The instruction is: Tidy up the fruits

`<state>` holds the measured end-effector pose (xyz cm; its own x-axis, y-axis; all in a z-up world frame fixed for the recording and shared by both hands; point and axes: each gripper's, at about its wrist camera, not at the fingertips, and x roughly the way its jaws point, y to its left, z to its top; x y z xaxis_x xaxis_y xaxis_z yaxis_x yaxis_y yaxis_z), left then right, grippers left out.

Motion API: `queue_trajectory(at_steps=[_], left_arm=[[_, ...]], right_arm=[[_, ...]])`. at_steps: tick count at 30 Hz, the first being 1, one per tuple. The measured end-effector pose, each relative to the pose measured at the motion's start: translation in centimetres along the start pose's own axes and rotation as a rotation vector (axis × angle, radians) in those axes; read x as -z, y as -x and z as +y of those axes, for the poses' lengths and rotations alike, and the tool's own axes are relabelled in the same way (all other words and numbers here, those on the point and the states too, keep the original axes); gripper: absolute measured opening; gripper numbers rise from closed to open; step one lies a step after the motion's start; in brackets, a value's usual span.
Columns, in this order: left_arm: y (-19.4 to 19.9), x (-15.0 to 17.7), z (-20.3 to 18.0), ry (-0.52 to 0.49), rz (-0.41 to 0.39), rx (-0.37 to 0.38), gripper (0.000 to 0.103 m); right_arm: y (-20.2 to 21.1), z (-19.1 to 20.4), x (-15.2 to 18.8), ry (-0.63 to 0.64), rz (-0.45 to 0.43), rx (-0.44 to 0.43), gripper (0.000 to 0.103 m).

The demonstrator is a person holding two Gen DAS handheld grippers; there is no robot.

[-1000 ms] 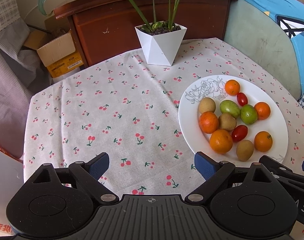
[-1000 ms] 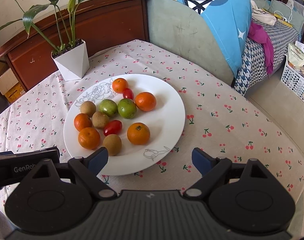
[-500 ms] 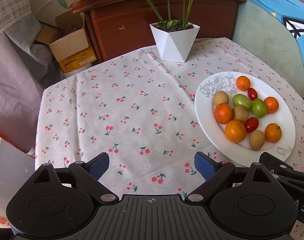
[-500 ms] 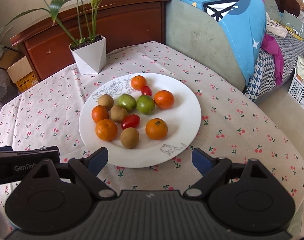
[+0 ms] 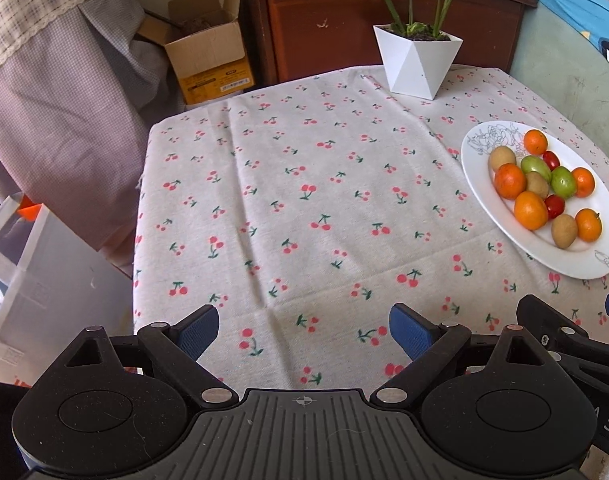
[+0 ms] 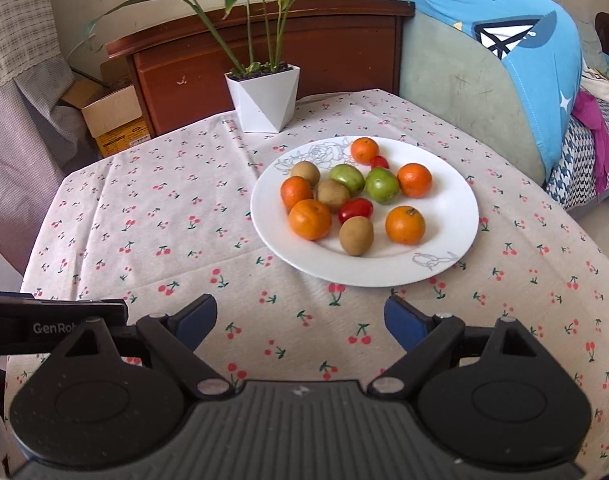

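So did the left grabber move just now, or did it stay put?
Yes. In the left wrist view the white plant pot and the plate have slid rightward, so the left gripper has swung leftward, away from the plate.

The left gripper (image 5: 304, 332) hovered with its blue-padded jaws wide apart and empty over a cherry-print tablecloth (image 5: 304, 200). At the right sat a white plate (image 5: 500, 224) of oranges, kiwis, green fruits and cherry tomatoes. A white potted plant (image 5: 418, 62) stood beyond it, near a cardboard box (image 5: 208, 56).
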<state>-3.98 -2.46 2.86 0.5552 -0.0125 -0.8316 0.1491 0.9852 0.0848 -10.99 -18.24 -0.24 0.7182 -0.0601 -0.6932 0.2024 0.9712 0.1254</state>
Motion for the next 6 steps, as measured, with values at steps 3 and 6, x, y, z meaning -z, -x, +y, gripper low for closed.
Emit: queue_trajectory(at_steps=[3, 6], left_arm=[[0.1, 0.7, 0.8, 0.008, 0.000, -0.005, 0.094], [-0.1, 1.2, 1.6, 0.022, 0.014, -0.004, 0.094]], right_arm=[[0.1, 0.6, 0.7, 0.003, -0.003, -0.017, 0.090], [-0.1, 1.1, 1.3, 0.001, 0.001, -0.044, 0.090]])
